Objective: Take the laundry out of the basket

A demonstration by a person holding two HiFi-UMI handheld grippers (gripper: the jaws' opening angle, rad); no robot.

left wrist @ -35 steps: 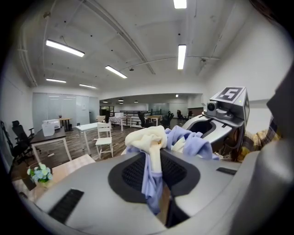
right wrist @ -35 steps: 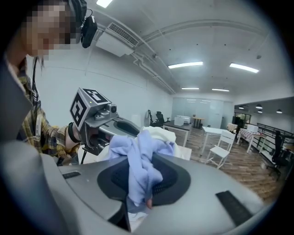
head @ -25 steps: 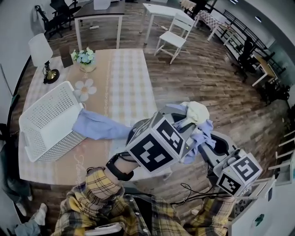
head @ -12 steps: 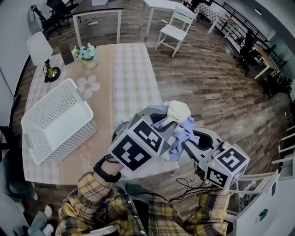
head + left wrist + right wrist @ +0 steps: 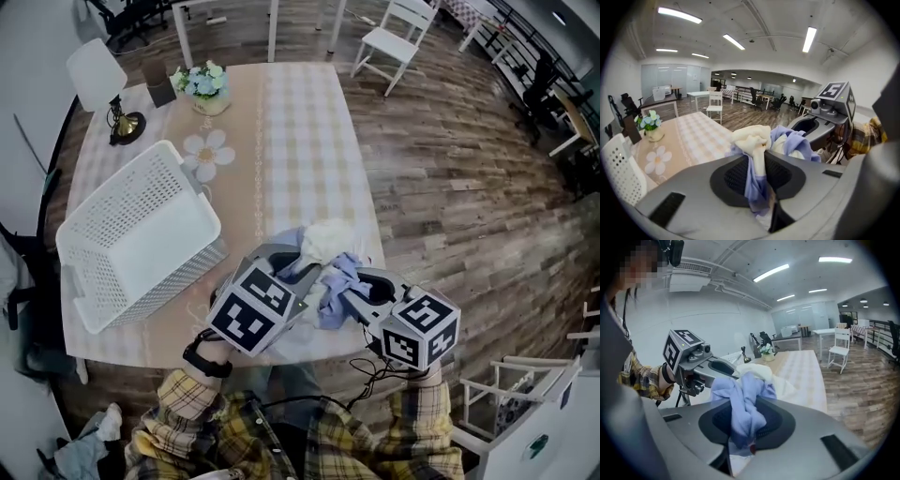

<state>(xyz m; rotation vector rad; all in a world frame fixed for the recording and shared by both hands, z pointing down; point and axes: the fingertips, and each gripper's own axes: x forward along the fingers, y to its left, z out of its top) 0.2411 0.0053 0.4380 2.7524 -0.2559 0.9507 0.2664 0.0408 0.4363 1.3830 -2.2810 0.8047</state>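
Observation:
A white slatted laundry basket (image 5: 131,234) lies tipped on its side at the table's left. Both grippers hold one bundle of laundry over the table's near right corner: a cream cloth (image 5: 325,239) on top and a light blue garment (image 5: 336,291) under it. My left gripper (image 5: 298,267) has the cream and blue cloth (image 5: 752,140) pinched between its pads; its jaws have just been opening a little, with the cloth still between them. My right gripper (image 5: 342,286) is shut on a fold of the blue garment (image 5: 743,401). The two grippers sit close together, tips nearly meeting.
On the checked table (image 5: 300,141) stand a lamp (image 5: 98,75), a pot of flowers (image 5: 202,84) and a flower-shaped mat (image 5: 208,155) at the far left. A white chair (image 5: 398,28) stands beyond the table. Wood floor lies to the right.
Both grippers have come down with the bundle toward the table's near right corner. The blue garment that stretched from the basket's mouth is out of the basket and gathered at the grippers.

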